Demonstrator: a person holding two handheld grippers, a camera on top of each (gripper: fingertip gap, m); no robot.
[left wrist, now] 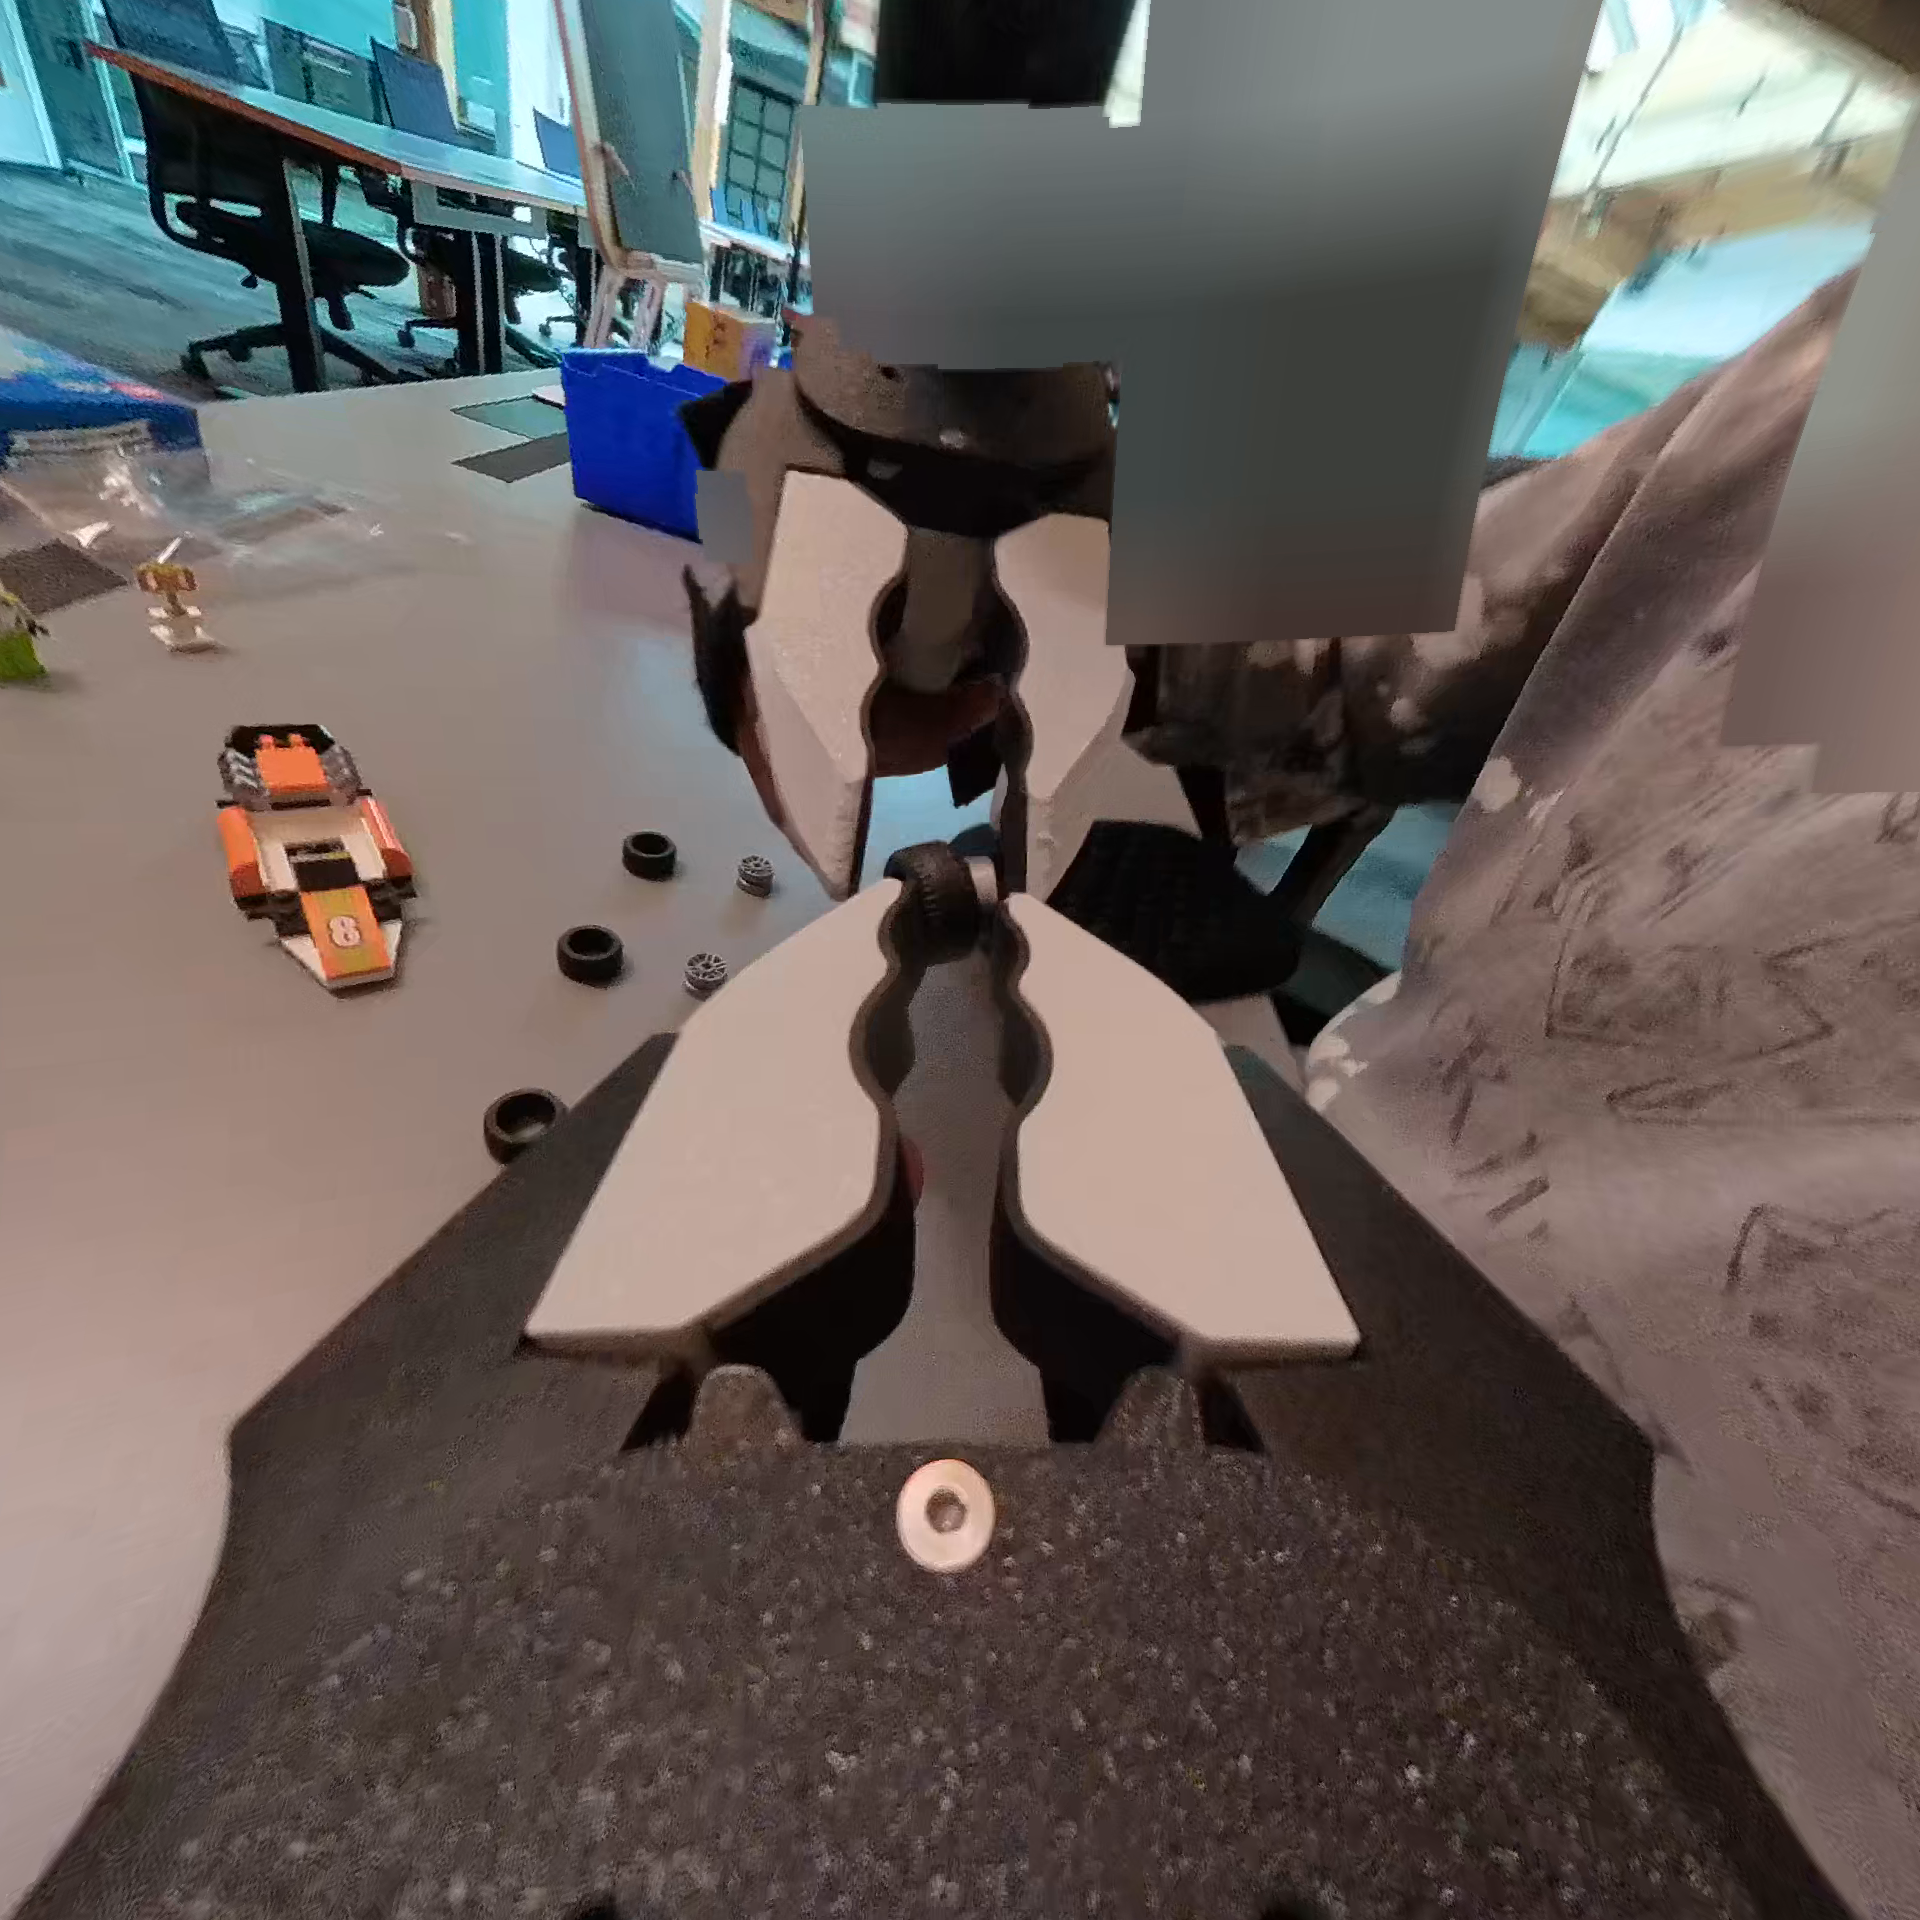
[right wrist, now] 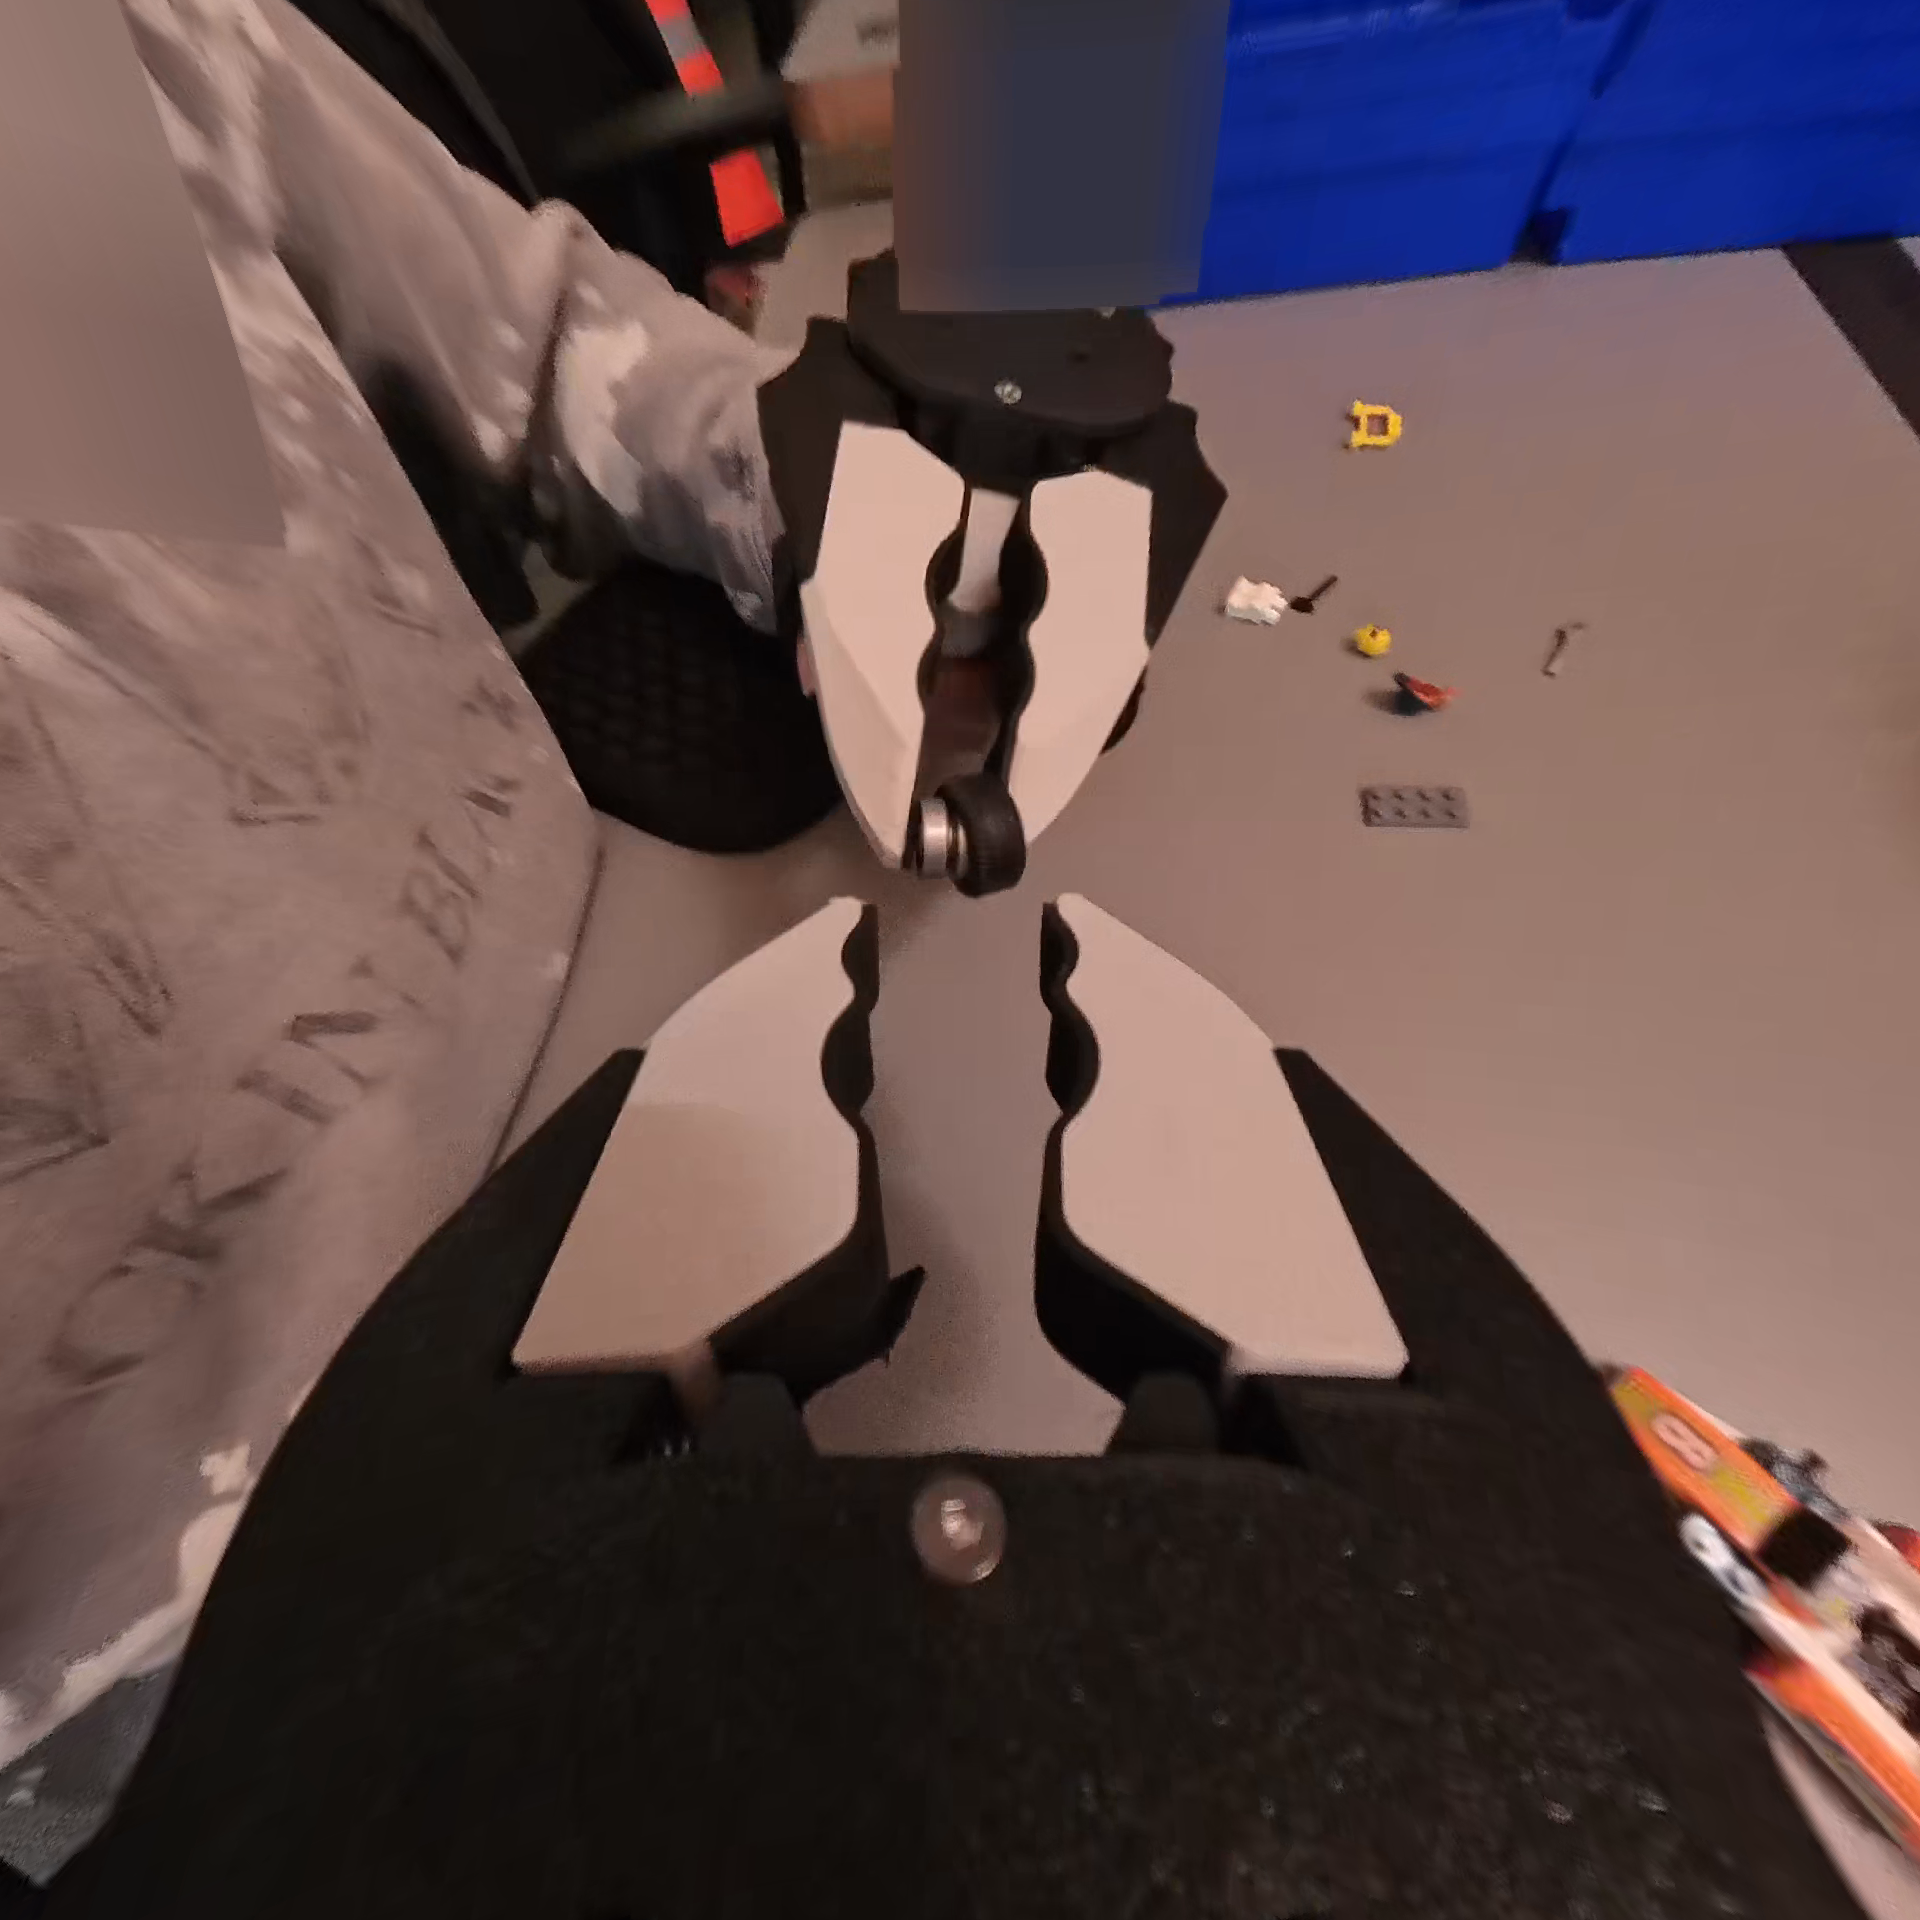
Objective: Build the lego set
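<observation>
A small black rubber tyre (left wrist: 938,902), ribbed around its tread and half-fitted on a silver-grey wheel hub (right wrist: 928,833), is pinched at the tips of the left tongs (left wrist: 943,906), held in the air above the edge of the worktop (left wrist: 436,665). Its axle line runs roughly sideways across the left tongs, hub end towards the person's grey patterned sleeve (right wrist: 623,416). The right tongs (right wrist: 956,914) face it tip to tip, their scalloped black-edged white jaws standing narrowly apart and holding nothing. On the smooth pale worktop lie three more loose black tyres (left wrist: 590,954) and two grey spoked hubs (left wrist: 704,972), near an orange, white and black race car body (left wrist: 312,854) whose pointed nose faces the near edge. Beyond sit a blue plastic bin (left wrist: 634,436), a flat dark grey studded plate (right wrist: 1414,806) and scattered yellow bits (right wrist: 1376,426).
</observation>
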